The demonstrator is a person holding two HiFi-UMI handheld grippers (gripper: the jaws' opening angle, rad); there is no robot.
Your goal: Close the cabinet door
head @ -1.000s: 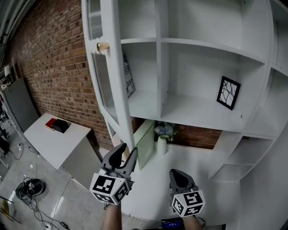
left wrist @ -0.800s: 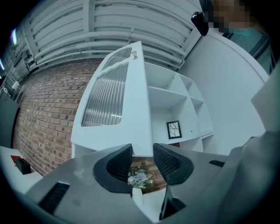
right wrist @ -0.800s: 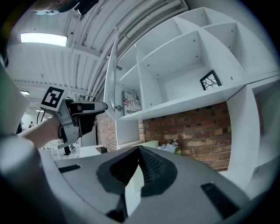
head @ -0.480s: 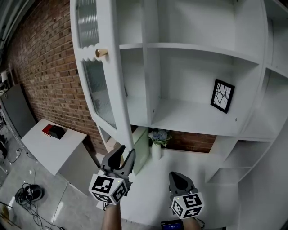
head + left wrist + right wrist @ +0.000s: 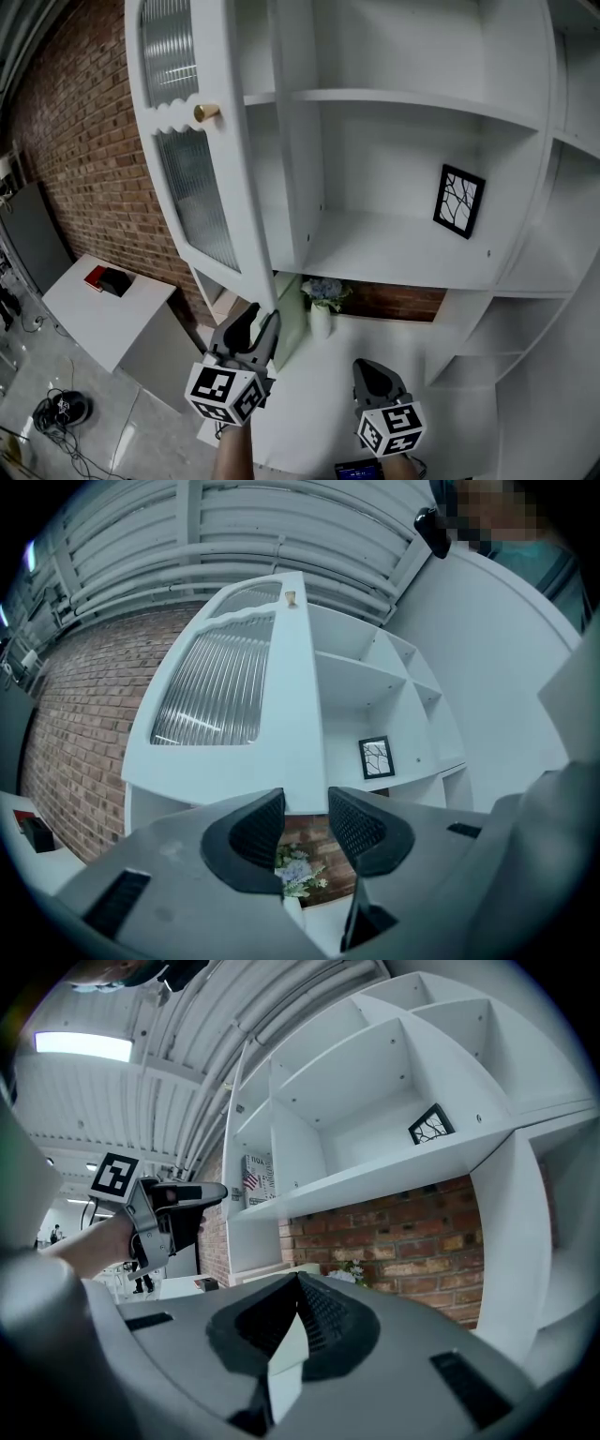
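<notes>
The cabinet door [image 5: 232, 197] has been swung nearer the cabinet [image 5: 412, 98] but is still ajar, so further pushing is judged needed. Its lower corner is met at the tips of the left gripper [image 5: 263, 317], whose jaws have just been closing slightly yet stand apart, nothing pinched. The right gripper [image 5: 375, 368], alongside, is held closed and empty.
</notes>
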